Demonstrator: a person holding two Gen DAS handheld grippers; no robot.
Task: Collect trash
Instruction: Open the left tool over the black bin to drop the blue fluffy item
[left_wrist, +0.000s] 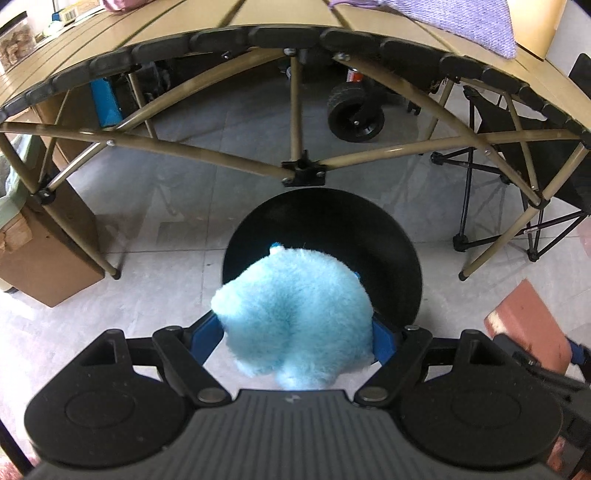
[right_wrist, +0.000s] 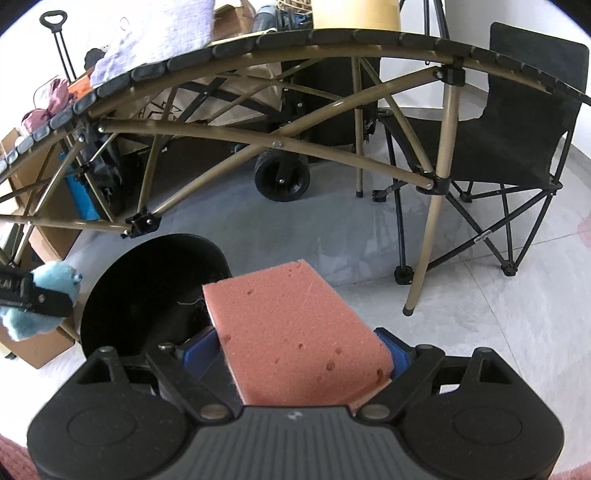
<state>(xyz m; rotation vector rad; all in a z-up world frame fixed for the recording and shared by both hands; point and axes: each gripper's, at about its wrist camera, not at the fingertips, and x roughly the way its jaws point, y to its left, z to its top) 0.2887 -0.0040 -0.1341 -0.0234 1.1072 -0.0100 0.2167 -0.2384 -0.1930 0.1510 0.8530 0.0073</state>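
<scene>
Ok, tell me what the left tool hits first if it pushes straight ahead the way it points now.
Probably the black bin: the left tool, shut on the blue plush toy, points at the bin's open mouth, so the toy would enter first. Depth is unclear through the fisheye.

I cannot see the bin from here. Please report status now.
Left gripper shut on blue plush, over black bin. Right gripper shut on pink sponge, beside bin. Nothing blocking the bin mouth.

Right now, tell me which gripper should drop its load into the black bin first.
Left. The left gripper holds the blue plush right at the black bin opening. The right gripper, clamping the pink sponge, sits beside the bin's rim, so it likely needs to shift over first.
</scene>
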